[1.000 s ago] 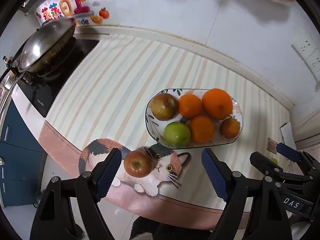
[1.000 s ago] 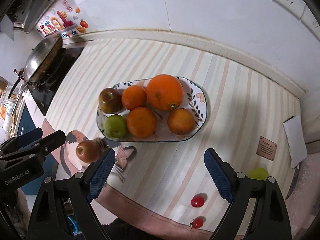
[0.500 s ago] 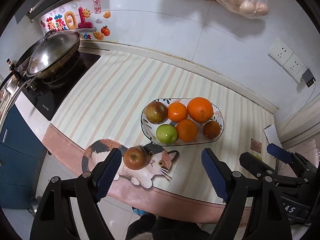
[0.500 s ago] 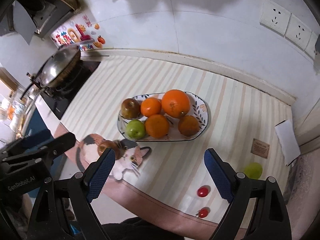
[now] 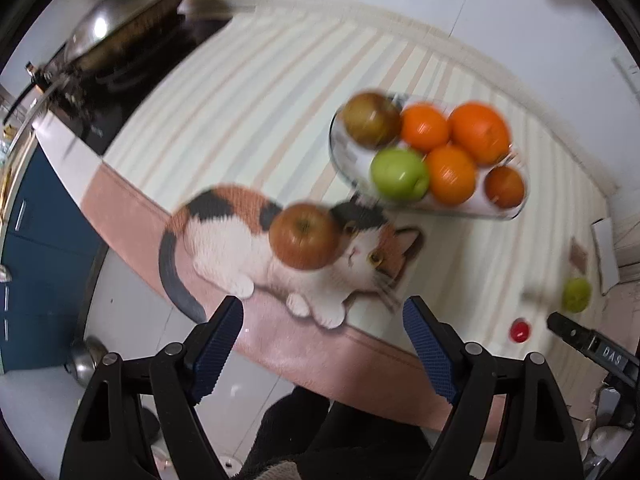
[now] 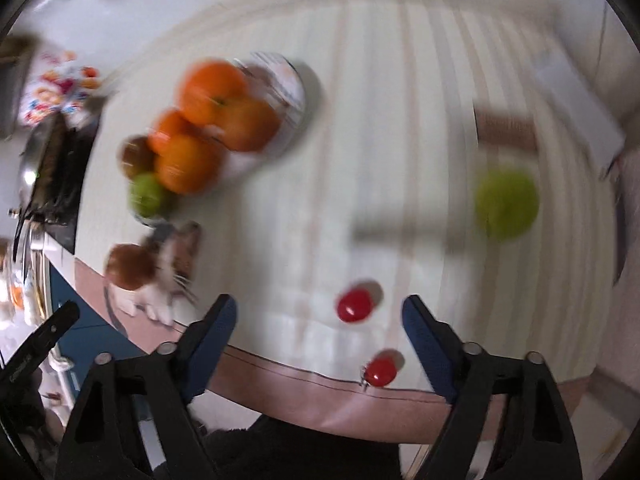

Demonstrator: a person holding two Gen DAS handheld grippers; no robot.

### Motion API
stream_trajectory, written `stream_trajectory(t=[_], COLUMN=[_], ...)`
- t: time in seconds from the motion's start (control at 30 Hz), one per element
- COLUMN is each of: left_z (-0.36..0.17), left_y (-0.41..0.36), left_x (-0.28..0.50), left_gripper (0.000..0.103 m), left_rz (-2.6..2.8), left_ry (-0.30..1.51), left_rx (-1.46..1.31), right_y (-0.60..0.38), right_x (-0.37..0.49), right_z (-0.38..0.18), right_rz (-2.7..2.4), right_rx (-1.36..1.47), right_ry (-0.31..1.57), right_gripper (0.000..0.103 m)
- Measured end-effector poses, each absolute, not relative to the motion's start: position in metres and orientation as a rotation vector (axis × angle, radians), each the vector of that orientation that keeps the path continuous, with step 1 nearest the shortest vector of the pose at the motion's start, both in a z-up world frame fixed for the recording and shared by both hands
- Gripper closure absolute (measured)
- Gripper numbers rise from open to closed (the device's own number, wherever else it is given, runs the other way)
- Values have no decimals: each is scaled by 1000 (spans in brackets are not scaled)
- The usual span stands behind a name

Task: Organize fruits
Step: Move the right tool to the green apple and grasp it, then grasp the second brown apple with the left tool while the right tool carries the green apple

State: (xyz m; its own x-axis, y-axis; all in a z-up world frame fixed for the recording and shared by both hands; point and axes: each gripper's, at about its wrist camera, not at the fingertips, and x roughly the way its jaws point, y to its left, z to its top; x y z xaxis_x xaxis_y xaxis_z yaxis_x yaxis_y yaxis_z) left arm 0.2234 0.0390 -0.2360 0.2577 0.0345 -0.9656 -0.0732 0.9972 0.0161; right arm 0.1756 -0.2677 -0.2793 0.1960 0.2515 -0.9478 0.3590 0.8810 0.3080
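A patterned oval plate [image 5: 340,160] holds several oranges, a green apple [image 5: 398,174] and a brownish apple [image 5: 370,120]. A loose red apple [image 5: 306,236] lies on the cat picture of the mat, ahead of my open, empty left gripper [image 5: 322,332]. In the right wrist view, two cherry tomatoes [image 6: 354,306] [image 6: 380,372] lie between the fingers of my open, empty right gripper [image 6: 320,324]. A loose green fruit [image 6: 506,204] lies beyond to the right. The plate [image 6: 294,92] is far left there. Both views are motion-blurred.
A wok [image 5: 128,16] sits on a black stove [image 5: 120,76] at the far left. A white card [image 5: 606,252] and a small brown tag [image 5: 578,254] lie at the right. The counter's front edge runs just before both grippers.
Both grippers have dropped closer to the counter. The left now faces the red apple; the right has swung right, over the cherry tomatoes. Both stay open.
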Motion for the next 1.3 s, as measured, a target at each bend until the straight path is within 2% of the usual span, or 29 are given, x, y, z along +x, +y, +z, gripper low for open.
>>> stream_trajectory(t=[0.27,0.33,0.53,0.57,0.63,0.7,0.83,1.1,1.3], left_z=[-273,-281,-293,-293,-295,-294,-288,-286,-299], left_y=[36,34,19,18,15,16,28,79,86], left_x=[242,248,261,262,264,264,264,262,283], left_gripper=[22,22,22,22,22,22,22,22,20], left_rz=[160,166,167,166,167,171,198,280,142], left_ry=[1388,1399,1426,1428,1431,1431,1422,1428,1460], left_rx=[-64,-66,-57,-53,-47,-48,-55,-141,-225], right_y=[-356,-373,-407,-407,-404,-399,-371,-237,-176], right_x=[167,170,178,180,186,187,193,232,268], right_z=[-303,-311,-340,-340,-336,-333,-328,-323,-315], right_rz=[-427,-477,-568,-567,-556,-551,-443,-110,21], right_rx=[766,811,841,829,765,701,598,344,254], right_ry=[1192,1183,1236,1234,1246,1245,1276,1350,1384], right_gripper=[26,20,19,20,30,39,39,39,39])
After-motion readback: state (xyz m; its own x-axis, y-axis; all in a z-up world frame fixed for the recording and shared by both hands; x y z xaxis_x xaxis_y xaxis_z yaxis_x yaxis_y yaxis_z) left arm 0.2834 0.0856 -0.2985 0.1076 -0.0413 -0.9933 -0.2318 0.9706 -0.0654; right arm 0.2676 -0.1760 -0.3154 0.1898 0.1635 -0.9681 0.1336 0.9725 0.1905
